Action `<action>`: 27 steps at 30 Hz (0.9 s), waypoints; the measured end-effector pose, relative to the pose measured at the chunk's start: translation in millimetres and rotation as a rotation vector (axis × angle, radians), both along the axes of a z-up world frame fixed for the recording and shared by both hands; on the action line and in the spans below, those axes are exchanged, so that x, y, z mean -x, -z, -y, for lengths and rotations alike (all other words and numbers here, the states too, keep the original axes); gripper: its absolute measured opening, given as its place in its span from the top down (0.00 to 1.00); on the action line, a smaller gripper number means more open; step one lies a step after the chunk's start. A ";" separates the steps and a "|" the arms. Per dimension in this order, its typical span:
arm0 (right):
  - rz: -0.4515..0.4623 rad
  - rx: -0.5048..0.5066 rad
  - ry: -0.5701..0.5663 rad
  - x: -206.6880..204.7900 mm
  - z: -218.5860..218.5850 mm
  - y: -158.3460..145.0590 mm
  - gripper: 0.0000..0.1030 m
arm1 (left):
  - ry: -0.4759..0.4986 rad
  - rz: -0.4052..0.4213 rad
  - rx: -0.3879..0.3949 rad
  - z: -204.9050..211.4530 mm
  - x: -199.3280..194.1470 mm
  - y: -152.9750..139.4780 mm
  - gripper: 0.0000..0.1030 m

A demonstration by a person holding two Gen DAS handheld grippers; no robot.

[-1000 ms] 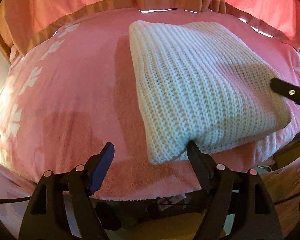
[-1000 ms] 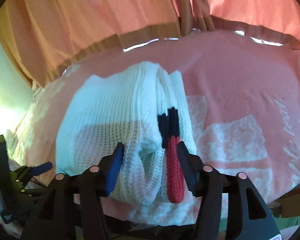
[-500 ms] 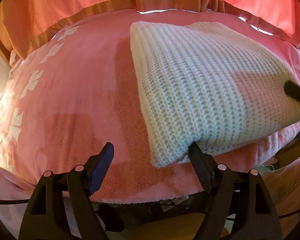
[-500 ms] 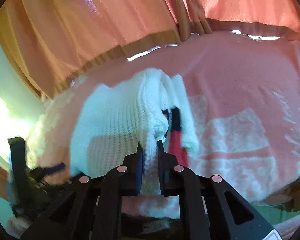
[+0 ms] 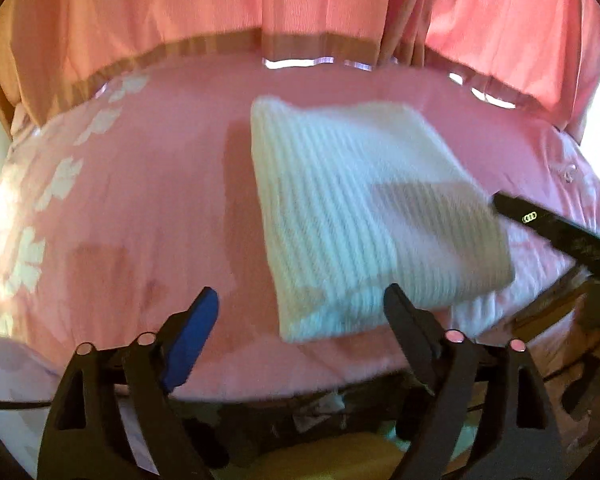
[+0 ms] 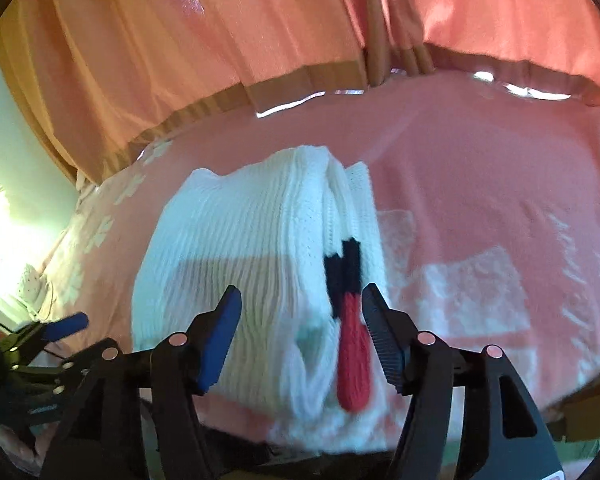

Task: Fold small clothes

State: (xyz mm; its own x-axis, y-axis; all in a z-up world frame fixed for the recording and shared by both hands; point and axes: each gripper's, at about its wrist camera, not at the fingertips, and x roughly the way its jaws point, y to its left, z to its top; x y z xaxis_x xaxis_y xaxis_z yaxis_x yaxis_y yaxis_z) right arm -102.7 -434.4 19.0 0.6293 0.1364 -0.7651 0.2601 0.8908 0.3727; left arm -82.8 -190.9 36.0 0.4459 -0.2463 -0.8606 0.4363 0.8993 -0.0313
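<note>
White knit sweater [image 5: 364, 220], one, folded, pink blanket [image 5: 140, 208], two grippers apart.

A bed covered by a pink blanket [image 5: 148, 200] with pale flower prints along its left side fills the middle of both views. Behind it hang salmon-pink curtains [image 6: 180, 40] with a brown hem band [image 5: 172, 48], and slivers of daylight show under the hem. At the far left of the right wrist view a pale wall [image 6: 16, 152] is washed by bright light.
</note>
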 end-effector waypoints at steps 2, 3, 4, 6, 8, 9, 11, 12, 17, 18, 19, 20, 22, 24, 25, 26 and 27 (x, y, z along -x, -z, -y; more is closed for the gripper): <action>-0.047 -0.054 -0.024 -15.2 2.3 24.9 0.73 | -0.002 0.014 -0.019 10.5 -9.1 4.3 0.20; -0.059 -0.049 -0.023 -18.5 3.0 31.7 0.78 | -0.007 0.016 -0.039 16.2 -15.3 10.0 0.20; -0.044 -0.040 -0.015 -14.9 1.3 30.0 0.80 | -0.012 0.013 -0.051 19.8 -18.7 14.0 0.20; 0.038 0.010 0.010 1.3 1.8 7.0 0.82 | -0.014 0.001 -0.066 24.6 -23.9 19.2 0.20; 0.093 0.076 0.038 19.4 4.8 -10.9 0.82 | -0.012 0.011 -0.075 26.2 -24.7 19.3 0.20; 0.082 0.081 0.046 21.2 7.1 -8.1 0.82 | -0.008 0.011 -0.076 25.7 -25.2 20.0 0.20; -0.012 0.096 0.046 15.4 10.7 22.1 0.80 | -0.003 0.009 -0.079 26.9 -25.1 24.3 0.20; -0.059 0.111 0.030 10.3 8.1 39.3 0.77 | 0.000 0.007 -0.085 28.5 -24.9 27.0 0.20; 0.006 0.130 0.041 18.1 4.0 22.5 0.69 | -0.005 0.008 -0.111 34.5 -23.9 35.3 0.20; 0.025 0.130 0.053 22.8 3.4 15.7 0.68 | -0.010 0.004 -0.109 34.1 -24.3 35.2 0.19; 0.053 0.139 0.061 29.3 1.2 6.0 0.69 | -0.015 0.001 -0.105 33.7 -24.5 35.0 0.19; 0.079 0.148 0.057 32.7 -3.2 -2.1 0.69 | -0.020 0.002 -0.103 32.7 -24.5 34.6 0.18; 0.134 0.132 0.036 34.1 -10.9 -19.1 0.71 | -0.018 0.007 -0.113 32.5 -24.6 35.6 0.18; 0.164 0.138 -0.008 23.9 -19.8 -30.7 0.72 | -0.016 0.007 -0.119 32.9 -24.2 38.1 0.18; 0.164 0.156 -0.021 16.0 -25.9 -31.6 0.73 | -0.016 0.007 -0.121 33.1 -24.3 39.4 0.18; 0.142 0.187 -0.035 4.4 -27.8 -25.9 0.73 | -0.017 0.006 -0.125 33.9 -24.1 41.0 0.17; 0.085 0.195 -0.047 -9.2 -25.9 -11.5 0.73 | -0.018 0.003 -0.127 34.1 -24.0 41.8 0.17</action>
State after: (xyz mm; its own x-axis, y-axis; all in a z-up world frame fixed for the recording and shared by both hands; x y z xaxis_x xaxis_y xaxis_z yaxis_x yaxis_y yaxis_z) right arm -93.5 -408.5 30.4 0.6892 0.0217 -0.7242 0.1915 0.9585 0.2110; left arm -58.7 -224.9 -5.8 0.4518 -0.1278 -0.8829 0.4202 0.9035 0.0843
